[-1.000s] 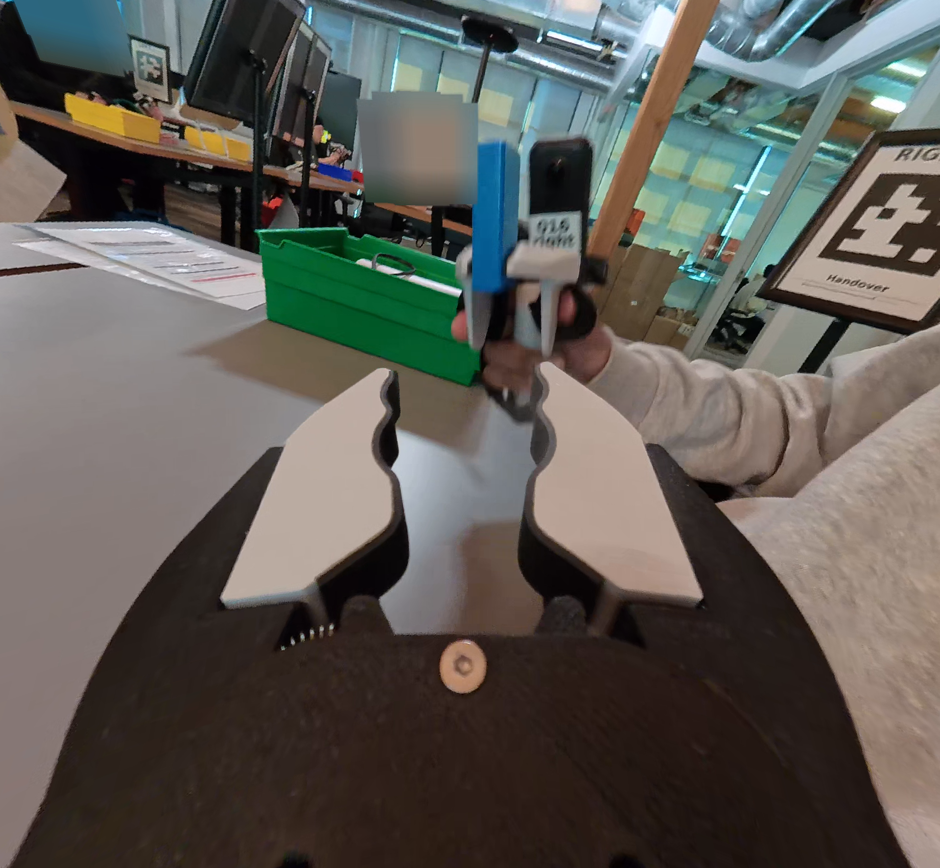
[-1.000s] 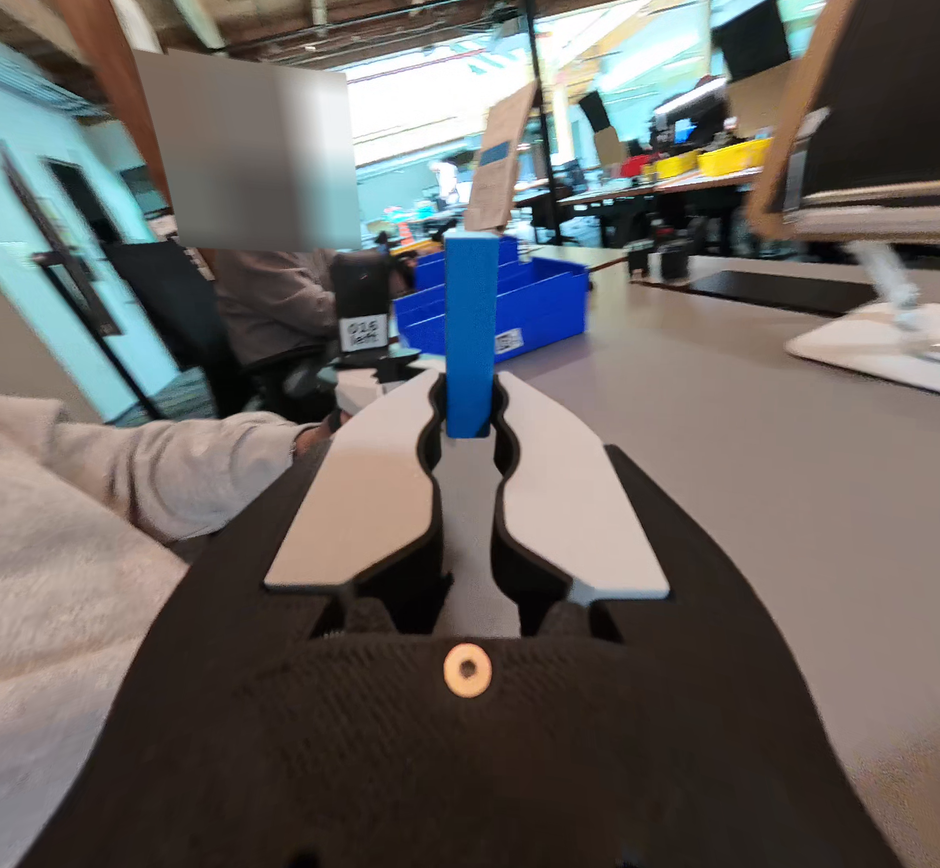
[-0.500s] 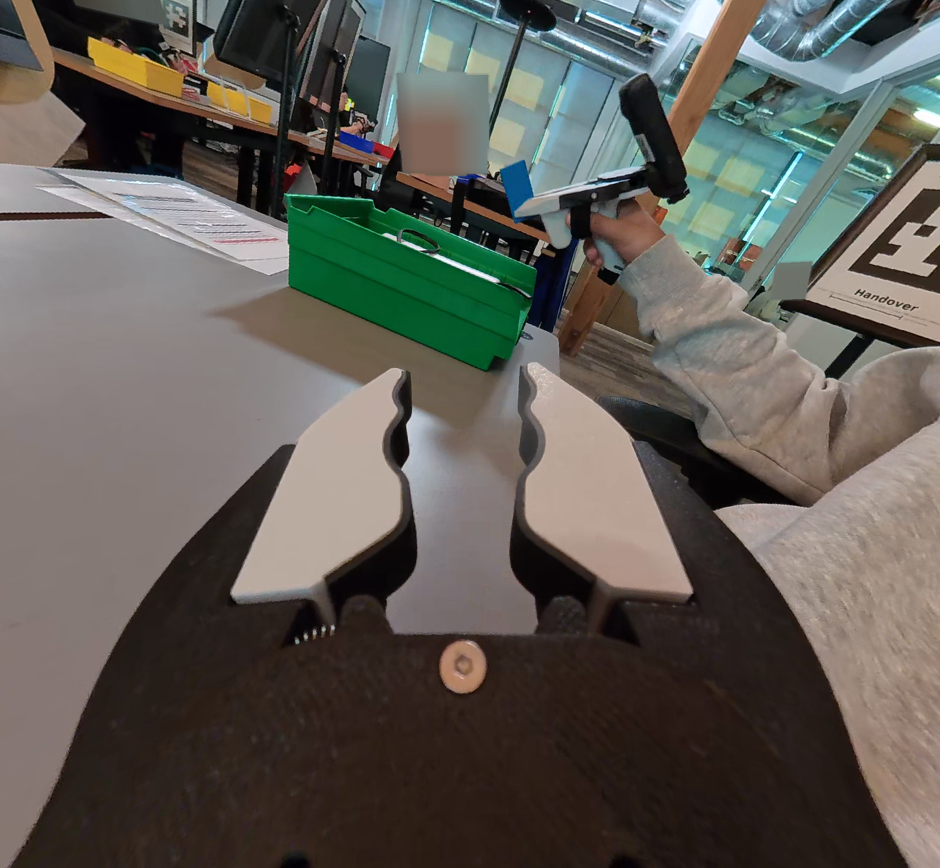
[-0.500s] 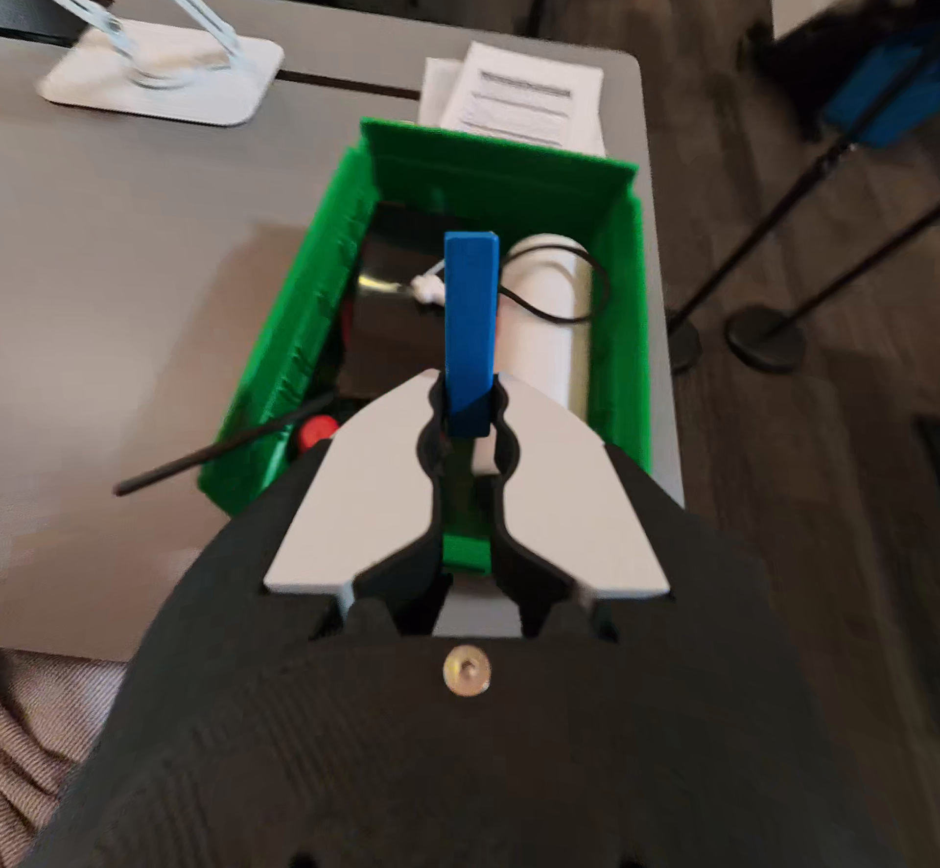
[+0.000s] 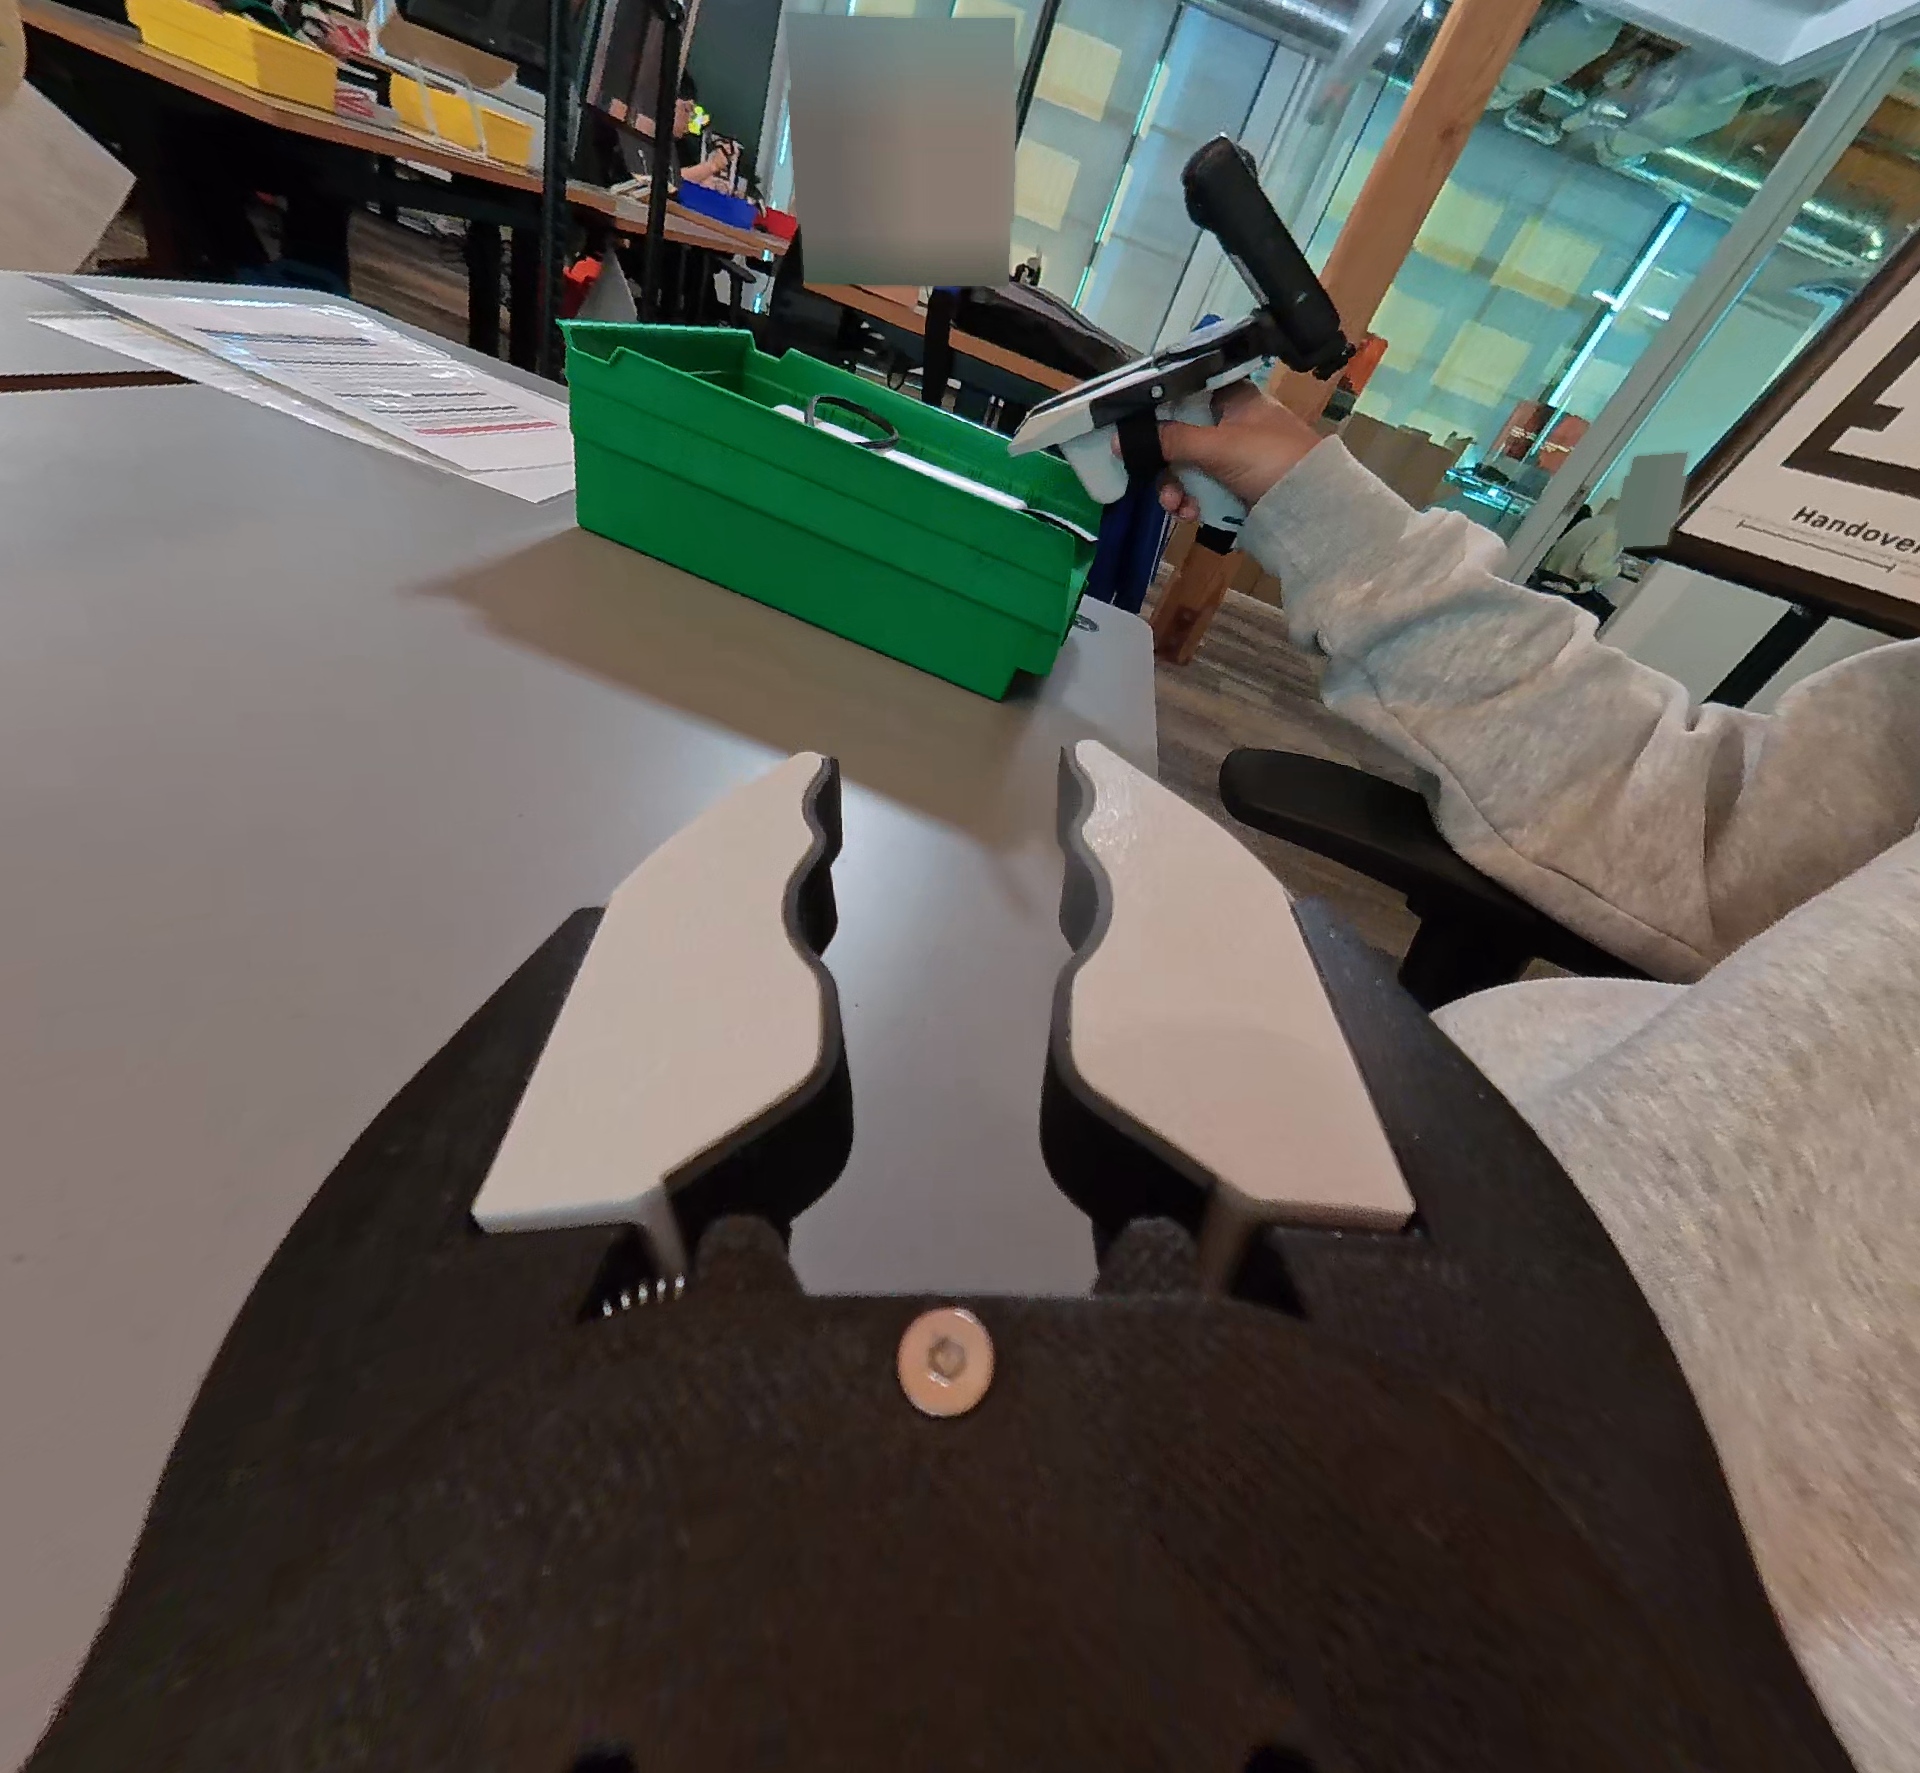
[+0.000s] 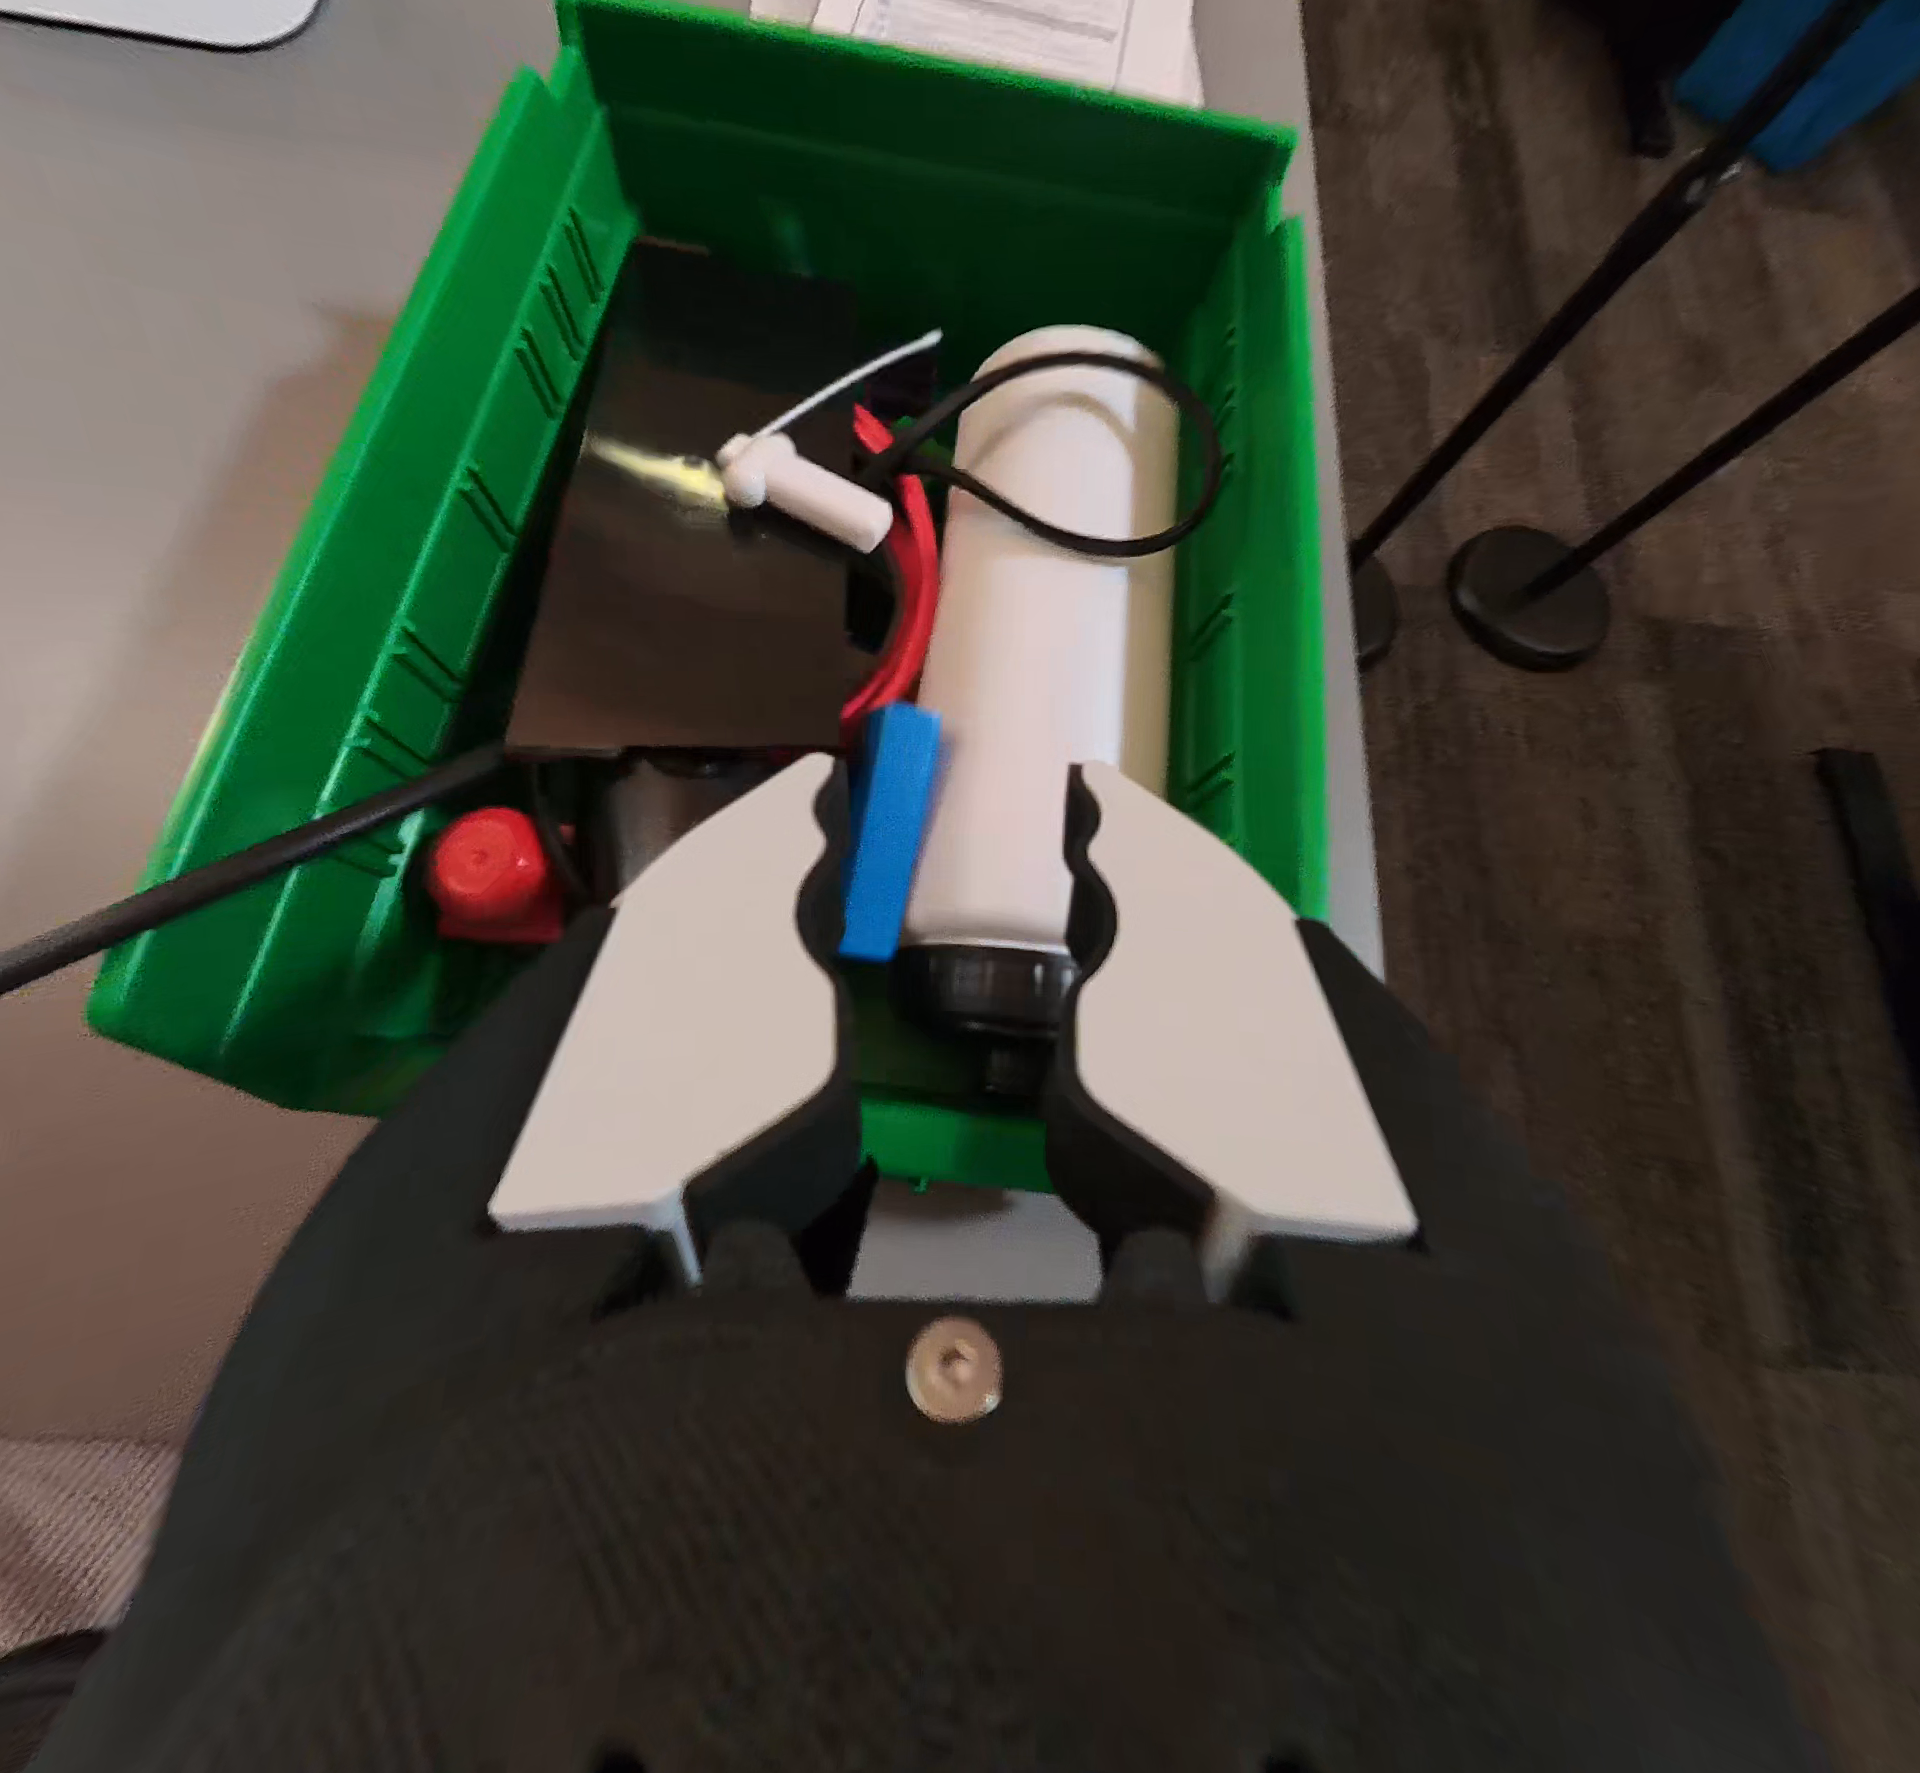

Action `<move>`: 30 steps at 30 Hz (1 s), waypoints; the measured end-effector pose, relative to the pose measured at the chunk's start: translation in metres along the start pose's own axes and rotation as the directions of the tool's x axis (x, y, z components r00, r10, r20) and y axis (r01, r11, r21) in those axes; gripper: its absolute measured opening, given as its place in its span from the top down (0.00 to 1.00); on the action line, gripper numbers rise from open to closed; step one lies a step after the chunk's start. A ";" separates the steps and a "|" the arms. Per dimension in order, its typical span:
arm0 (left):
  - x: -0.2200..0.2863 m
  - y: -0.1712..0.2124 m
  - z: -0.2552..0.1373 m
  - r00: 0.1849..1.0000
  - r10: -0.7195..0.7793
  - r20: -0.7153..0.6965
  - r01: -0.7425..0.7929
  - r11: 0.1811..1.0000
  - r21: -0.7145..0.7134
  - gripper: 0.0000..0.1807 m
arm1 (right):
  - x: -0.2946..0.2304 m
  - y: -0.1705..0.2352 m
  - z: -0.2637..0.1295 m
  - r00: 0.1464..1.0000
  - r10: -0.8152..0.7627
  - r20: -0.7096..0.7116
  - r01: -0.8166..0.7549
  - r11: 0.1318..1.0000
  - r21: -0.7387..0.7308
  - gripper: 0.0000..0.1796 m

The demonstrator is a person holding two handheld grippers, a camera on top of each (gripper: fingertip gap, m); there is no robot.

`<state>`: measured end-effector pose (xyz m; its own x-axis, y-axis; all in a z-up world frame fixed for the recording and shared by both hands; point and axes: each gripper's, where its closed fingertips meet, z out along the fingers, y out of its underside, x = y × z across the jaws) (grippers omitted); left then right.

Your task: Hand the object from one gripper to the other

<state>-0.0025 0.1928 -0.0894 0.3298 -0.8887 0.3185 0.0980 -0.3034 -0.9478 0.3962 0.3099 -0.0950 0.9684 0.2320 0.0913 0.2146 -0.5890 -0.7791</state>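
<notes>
The blue block (image 6: 891, 830) is blurred and tilted between my right gripper's spread fingers, against the inner edge of the left finger (image 6: 717, 954); the right finger is far from it. My right gripper (image 6: 951, 773) is open and points down into the green bin (image 6: 894, 71). In the left wrist view, a hand holds that gripper (image 5: 1049, 430) over the bin's right end (image 5: 810, 528); the block does not show there. My left gripper (image 5: 948, 767) is open and empty, low over the grey table (image 5: 312, 684), well short of the bin.
The bin holds a white cylinder with a black cap (image 6: 1039, 580), a black sheet (image 6: 696, 580), a red-capped part (image 6: 483, 866) and cables. Papers (image 5: 364, 383) lie beyond it. A chair armrest (image 5: 1351, 830) and floor stands (image 6: 1527, 596) are right of the table edge.
My right gripper swung from facing the left one to pointing down over the bin, then opened; the blue block has come loose and tilted. My left gripper stayed open and drew back.
</notes>
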 end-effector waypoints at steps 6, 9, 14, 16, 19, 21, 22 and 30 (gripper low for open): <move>-0.002 0.002 0.000 1.000 -0.019 -0.001 0.019 1.000 -0.010 0.78 | -0.001 -0.039 -0.042 0.995 -0.083 -0.052 0.090 0.984 0.155 0.83; -0.002 0.002 0.000 1.000 -0.018 0.001 0.018 1.000 -0.009 0.78 | -0.012 -0.056 -0.060 0.993 -0.111 -0.040 0.117 0.970 0.215 0.84; -0.002 0.002 0.000 1.000 -0.008 0.004 0.008 1.000 -0.011 0.78 | -0.055 -0.088 -0.083 0.983 -0.178 0.039 0.152 0.922 0.357 0.87; -0.003 0.001 -0.001 1.000 -0.003 0.007 0.003 1.000 -0.010 0.78 | -0.077 -0.100 -0.089 0.973 -0.221 0.060 0.175 0.889 0.422 0.93; -0.004 -0.001 -0.003 1.000 0.012 0.019 -0.012 1.000 0.001 0.80 | -0.101 -0.111 -0.089 0.959 -0.281 0.024 0.237 0.849 0.472 1.00; -0.005 -0.003 -0.005 0.999 0.020 0.030 -0.020 1.000 0.007 0.81 | -0.109 -0.113 -0.085 0.939 -0.341 -0.052 0.325 0.822 0.469 1.00; -0.006 -0.004 -0.005 0.999 0.023 0.035 -0.024 1.000 0.011 0.82 | -0.111 -0.113 -0.084 0.922 -0.372 -0.106 0.378 0.804 0.460 1.00; -0.007 -0.002 -0.005 0.996 0.069 0.062 -0.068 0.998 -0.010 0.85 | -0.115 -0.104 -0.059 0.904 -0.374 -0.205 0.426 0.821 0.380 1.00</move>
<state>-0.0095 0.1981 -0.0895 0.3931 -0.8845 0.2511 0.0660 -0.2452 -0.9672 0.2702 0.2990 0.0116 0.8217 0.2714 0.5011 0.5401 -0.0903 -0.8367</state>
